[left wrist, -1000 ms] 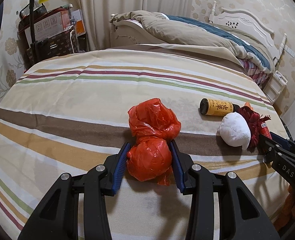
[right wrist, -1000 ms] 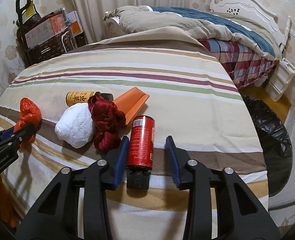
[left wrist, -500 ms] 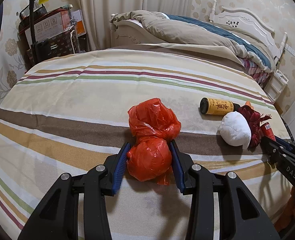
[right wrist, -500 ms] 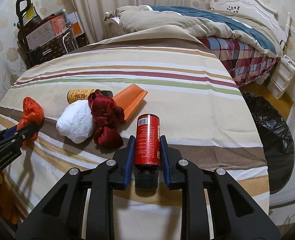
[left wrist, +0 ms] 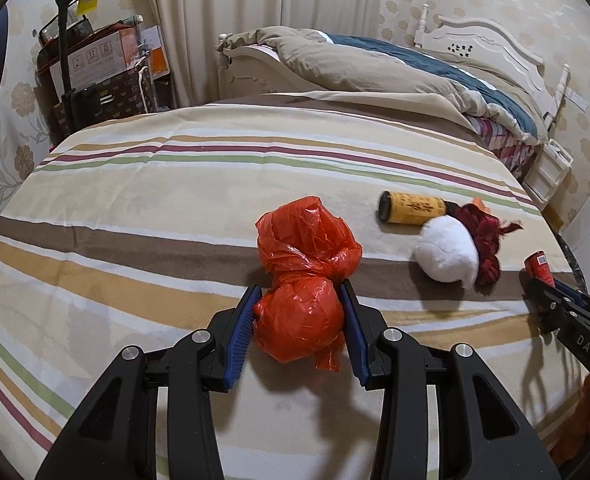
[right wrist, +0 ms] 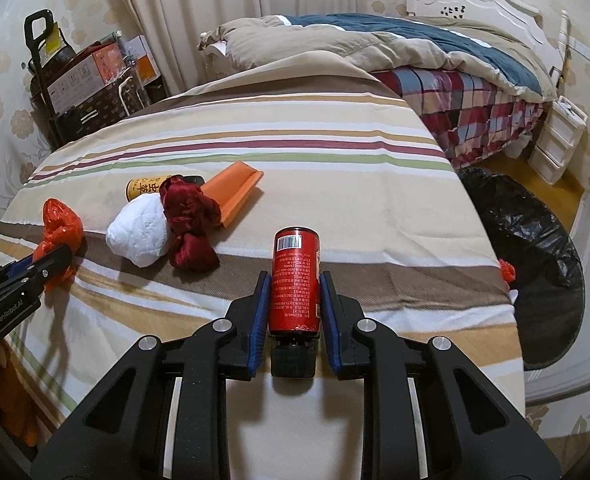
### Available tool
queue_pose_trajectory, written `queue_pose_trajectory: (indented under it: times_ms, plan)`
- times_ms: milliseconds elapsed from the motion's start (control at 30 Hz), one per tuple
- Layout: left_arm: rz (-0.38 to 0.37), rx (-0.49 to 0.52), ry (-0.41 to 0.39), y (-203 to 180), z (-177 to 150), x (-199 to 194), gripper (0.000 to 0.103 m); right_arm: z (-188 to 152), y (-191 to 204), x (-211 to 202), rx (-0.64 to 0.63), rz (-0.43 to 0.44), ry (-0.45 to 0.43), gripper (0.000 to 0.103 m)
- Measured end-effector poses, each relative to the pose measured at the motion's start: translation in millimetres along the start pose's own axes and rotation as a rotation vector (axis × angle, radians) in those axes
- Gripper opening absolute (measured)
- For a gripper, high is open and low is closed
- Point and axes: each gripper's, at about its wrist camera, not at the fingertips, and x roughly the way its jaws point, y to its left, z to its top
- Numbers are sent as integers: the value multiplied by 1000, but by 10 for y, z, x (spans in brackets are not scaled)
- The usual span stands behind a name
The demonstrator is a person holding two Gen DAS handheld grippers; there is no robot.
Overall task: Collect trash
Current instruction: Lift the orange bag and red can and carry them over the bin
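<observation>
My left gripper [left wrist: 298, 292] is shut on the lower lump of a knotted orange plastic bag [left wrist: 301, 272] lying on the striped bedspread [left wrist: 175, 184]. My right gripper [right wrist: 295, 280] is shut on a red can [right wrist: 296, 280] with a black cap, its blue pads pressed against both sides. Further left on the spread lie a white wad [right wrist: 139, 232], a dark red cloth bundle [right wrist: 189, 220], a yellow tube [right wrist: 143, 188] and an orange wrapper [right wrist: 235, 194]. The left wrist view shows the same pile at the right, with the red can [left wrist: 537, 267] at the edge.
A bin lined with a black bag [right wrist: 535, 248] stands on the floor off the bed's right edge. A second bed with a rumpled quilt [right wrist: 375, 44] lies beyond. Boxes and a trolley [left wrist: 91, 68] fill the back left corner. White drawers [right wrist: 559, 136] stand at far right.
The right gripper's jaws closed onto the red can, which now stands more upright between the pads and has shifted slightly right. The left gripper keeps its hold on the orange bag.
</observation>
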Motion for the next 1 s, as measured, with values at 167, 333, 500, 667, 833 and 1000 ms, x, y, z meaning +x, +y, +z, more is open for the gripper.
queue_pose_trajectory:
  times_ms: [167,333,500,667,833,1000]
  plan:
    - [-26,14,-11,-153,-38,-82,42,-72,-104,-89,14,-13,-12,23]
    - [-48,47,-40,-349,-71,-193,42,-132,-224,-173,30,-26,-22,23]
    - [-68,88,-56,-541,-104,-260,42,-196,-339,-247,53,-29,-34,23]
    - [-90,130,-69,-753,-100,-306,42,-222,-434,-364,71,-32,-60,23]
    - [-118,165,-78,-968,-85,-313,42,-225,-582,-481,95,-45,-85,23]
    - [-150,197,-81,-1214,-62,-297,42,-228,-754,-565,120,-70,-104,23]
